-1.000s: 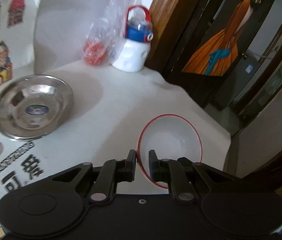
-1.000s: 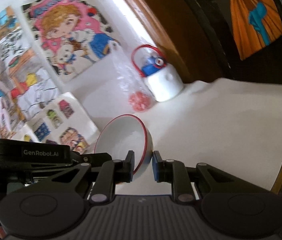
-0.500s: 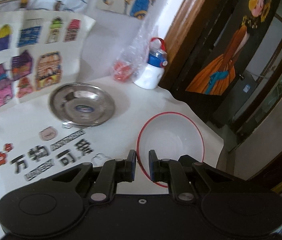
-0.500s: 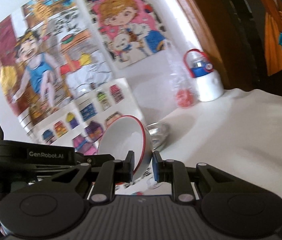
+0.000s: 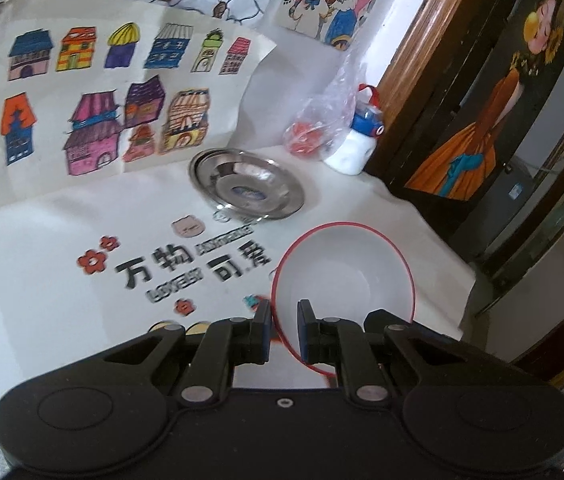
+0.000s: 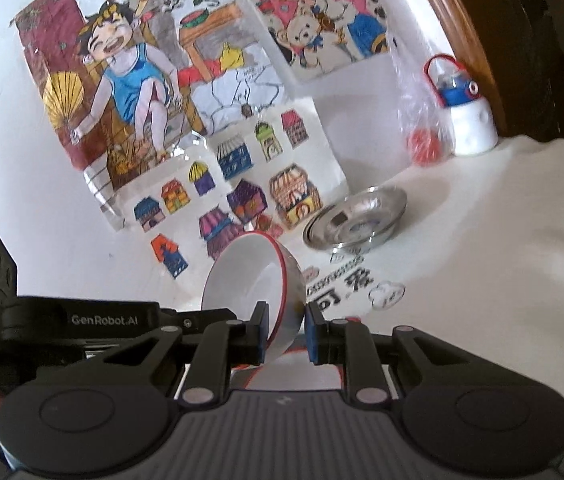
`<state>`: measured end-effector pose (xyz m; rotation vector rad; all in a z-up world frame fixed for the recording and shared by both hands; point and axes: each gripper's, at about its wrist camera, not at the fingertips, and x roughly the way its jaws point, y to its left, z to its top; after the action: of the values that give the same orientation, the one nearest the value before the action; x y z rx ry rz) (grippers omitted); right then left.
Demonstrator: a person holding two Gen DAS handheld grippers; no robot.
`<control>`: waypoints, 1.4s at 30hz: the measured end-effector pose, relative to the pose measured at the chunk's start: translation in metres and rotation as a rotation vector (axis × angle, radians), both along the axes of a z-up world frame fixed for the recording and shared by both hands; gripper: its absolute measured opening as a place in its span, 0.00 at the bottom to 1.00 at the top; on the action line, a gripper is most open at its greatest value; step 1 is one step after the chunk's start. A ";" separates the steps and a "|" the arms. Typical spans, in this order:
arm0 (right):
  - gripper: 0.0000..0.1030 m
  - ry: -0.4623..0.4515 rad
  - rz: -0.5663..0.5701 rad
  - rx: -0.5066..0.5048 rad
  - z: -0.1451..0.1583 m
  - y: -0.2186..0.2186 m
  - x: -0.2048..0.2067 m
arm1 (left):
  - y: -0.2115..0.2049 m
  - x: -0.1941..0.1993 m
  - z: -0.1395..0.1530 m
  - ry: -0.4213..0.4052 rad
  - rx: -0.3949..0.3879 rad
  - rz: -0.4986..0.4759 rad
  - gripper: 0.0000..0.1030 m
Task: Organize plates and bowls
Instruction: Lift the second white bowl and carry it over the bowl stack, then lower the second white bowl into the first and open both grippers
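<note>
"GenRobot.AI" on left gripper, "万物可爱" on tablecloth

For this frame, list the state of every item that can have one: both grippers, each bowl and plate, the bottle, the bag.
Left gripper: shut on the rim of a red-rimmed bowl, held about level.
Right gripper: shut on the rim of a second red-rimmed bowl, tilted on edge.
Steel plate: right way up on the table, ungripped.
White bottle: upright, lid on.
Plastic bag: beside the bottle, something red inside.
</note>
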<state>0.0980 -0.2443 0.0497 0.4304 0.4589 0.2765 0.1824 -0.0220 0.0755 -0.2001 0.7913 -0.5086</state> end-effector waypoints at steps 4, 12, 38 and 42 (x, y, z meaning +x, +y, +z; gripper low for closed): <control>0.21 0.026 0.008 0.008 -0.008 0.000 -0.001 | 0.006 -0.006 -0.012 0.020 0.011 0.001 0.13; 0.21 0.069 0.017 0.004 -0.018 -0.001 -0.001 | 0.005 -0.010 -0.029 0.057 0.038 -0.014 0.13; 0.24 0.170 0.061 0.055 -0.035 0.001 0.008 | 0.003 -0.005 -0.043 0.132 0.105 0.003 0.14; 0.28 0.175 0.067 0.073 -0.035 0.001 0.008 | -0.001 -0.004 -0.041 0.134 0.126 -0.002 0.14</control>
<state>0.1060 -0.2438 0.0144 0.5133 0.6368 0.3230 0.1786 -0.0228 0.0341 -0.1172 0.9518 -0.4489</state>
